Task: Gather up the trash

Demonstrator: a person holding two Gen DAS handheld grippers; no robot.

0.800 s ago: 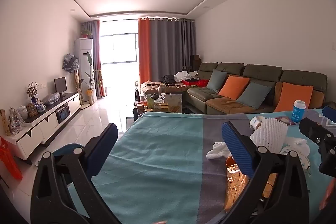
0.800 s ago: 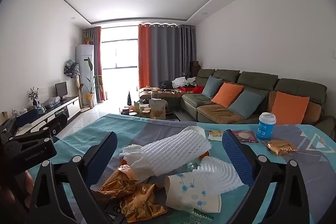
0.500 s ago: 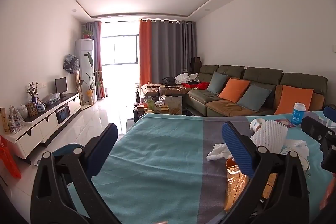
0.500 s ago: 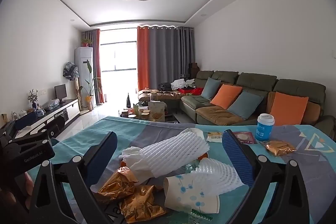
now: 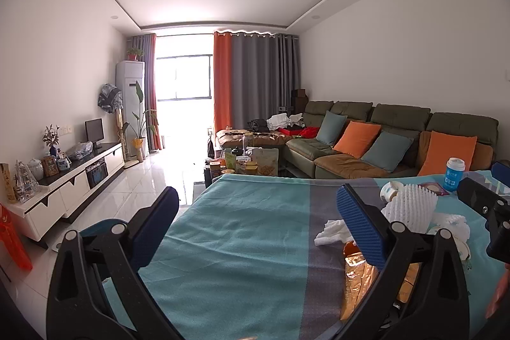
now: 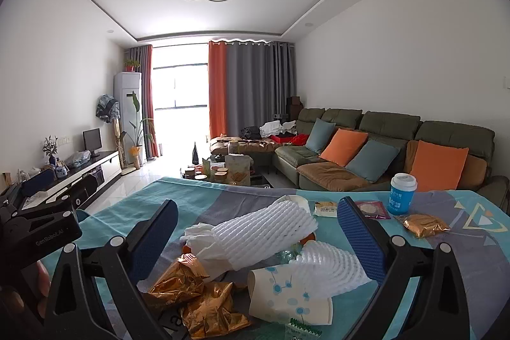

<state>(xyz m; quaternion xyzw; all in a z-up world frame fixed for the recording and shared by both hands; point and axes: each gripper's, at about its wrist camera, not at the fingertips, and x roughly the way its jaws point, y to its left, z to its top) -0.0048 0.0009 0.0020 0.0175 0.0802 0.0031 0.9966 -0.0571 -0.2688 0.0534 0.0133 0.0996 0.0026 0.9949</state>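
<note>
A heap of trash lies on the teal and grey tablecloth [image 6: 134, 212]: white foam fruit nets [image 6: 264, 235], crumpled gold wrappers [image 6: 194, 295], a tipped paper cup [image 6: 287, 295] and white tissue [image 6: 196, 231]. My right gripper [image 6: 255, 231] is open and empty, just above and around the heap. My left gripper [image 5: 255, 219] is open and empty over bare cloth, left of the heap; the foam net [image 5: 411, 209], tissue [image 5: 331, 231] and gold wrapper [image 5: 353, 285] show at its right finger.
A blue and white cup [image 6: 401, 195] stands upright at the back right, with a gold wrapper [image 6: 425, 225] and flat packets [image 6: 371, 209] beside it. Beyond the table stand a sofa [image 6: 382, 148], a cluttered coffee table [image 6: 223, 171] and a TV cabinet [image 5: 63, 180].
Both grippers have dipped slightly, so the room sits a little higher in view. Nothing on the table has moved and both stay open.
</note>
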